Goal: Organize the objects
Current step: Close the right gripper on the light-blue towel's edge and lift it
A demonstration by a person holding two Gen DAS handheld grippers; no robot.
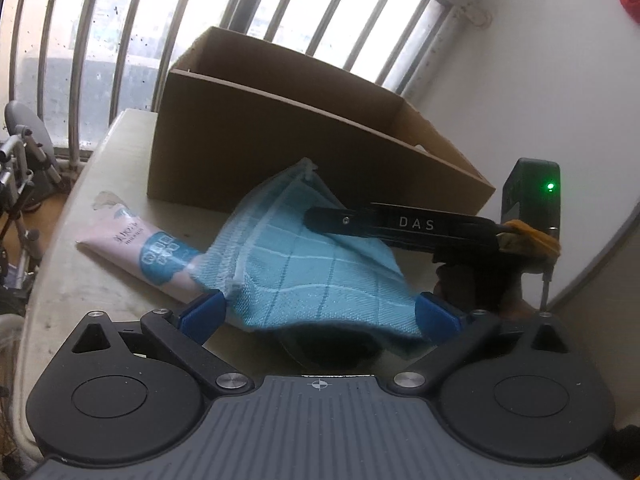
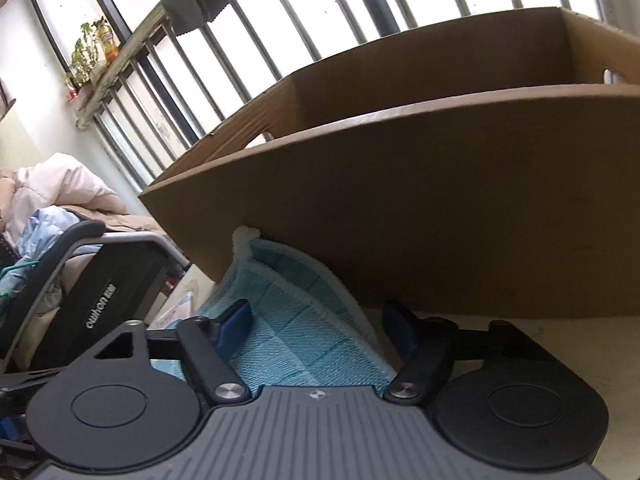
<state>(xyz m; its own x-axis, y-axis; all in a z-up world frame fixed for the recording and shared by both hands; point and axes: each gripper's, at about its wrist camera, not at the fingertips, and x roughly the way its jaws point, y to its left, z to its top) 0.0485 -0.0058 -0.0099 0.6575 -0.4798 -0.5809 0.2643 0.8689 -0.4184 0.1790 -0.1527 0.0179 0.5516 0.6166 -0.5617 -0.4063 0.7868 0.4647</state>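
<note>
In the left wrist view, a folded wheelchair frame (image 1: 20, 184) stands off the table's left edge, under the barred window (image 1: 160, 20). On the table (image 1: 80, 264), near that left edge, a pink tube (image 1: 140, 250) lies on its side. Its long axis runs from the flat crimped end at the upper left down to the right, where the cap end is hidden under the blue checked cloth (image 1: 304, 264).

The cloth lies in front of the cardboard box (image 1: 256, 148), bunched into a ridge whose long axis climbs from the near edge of the table up to a pointed corner touching, or almost touching, the box's front wall. The left gripper (image 1: 320, 312) has its blue fingers (image 1: 204, 310) spread wide, one on each side of the cloth's near hem, not pinching it. A dark shape under the hem is too shadowed to make out.

To the right, the right gripper (image 1: 332, 220) reaches in sideways across the cloth. In this view its fingers overlap, so I cannot tell their gap.

In the right wrist view, the right gripper (image 2: 320, 320) also stands released, with the cloth (image 2: 296, 328) rising between its fingers (image 2: 236, 320) toward the box (image 2: 440, 208). The box blocks the way ahead, and its inside is mostly hidden. A black chair (image 2: 100, 304) stands at the left.
</note>
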